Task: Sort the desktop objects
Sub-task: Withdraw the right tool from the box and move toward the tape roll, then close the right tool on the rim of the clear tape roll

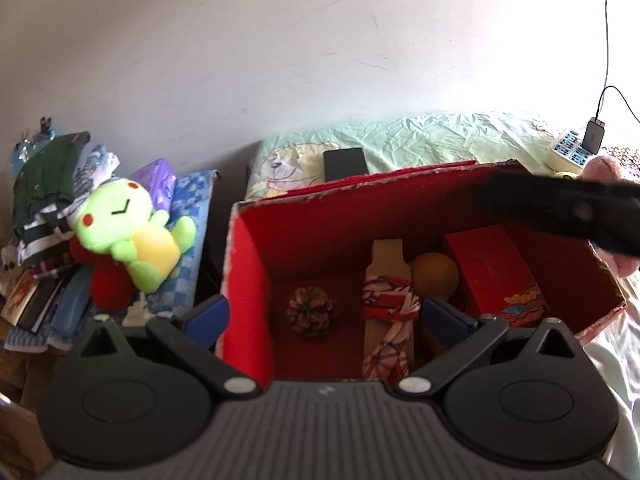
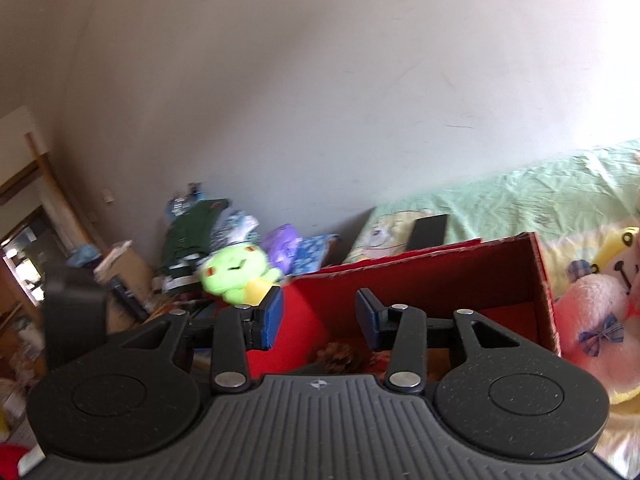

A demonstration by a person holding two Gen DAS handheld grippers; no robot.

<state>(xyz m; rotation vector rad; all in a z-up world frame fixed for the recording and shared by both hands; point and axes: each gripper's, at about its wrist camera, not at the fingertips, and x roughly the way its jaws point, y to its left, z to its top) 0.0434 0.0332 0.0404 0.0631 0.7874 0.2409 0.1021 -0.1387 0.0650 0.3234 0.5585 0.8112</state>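
Inside, red box (image 1: pixel 248 264) w/ pine cone (image 1: pixel 311 312); left hand-held gripper (image 1: pixel 324 314) spread wide, right hand-held gripper (image 2: pixel 319 318) part-spread, both empty.

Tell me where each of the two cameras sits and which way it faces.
Left wrist view: sits on the left gripper, tilted down into the red box holding a pine cone; its own wide-open fingers show, empty, plus the other gripper crossing at upper right.
Right wrist view: sits on the right gripper, aimed flatter over the box toward the wall; its fingers show, part open, nothing between them.
Shared: the box, the pine cone, the green plush toy and the bedsheet.
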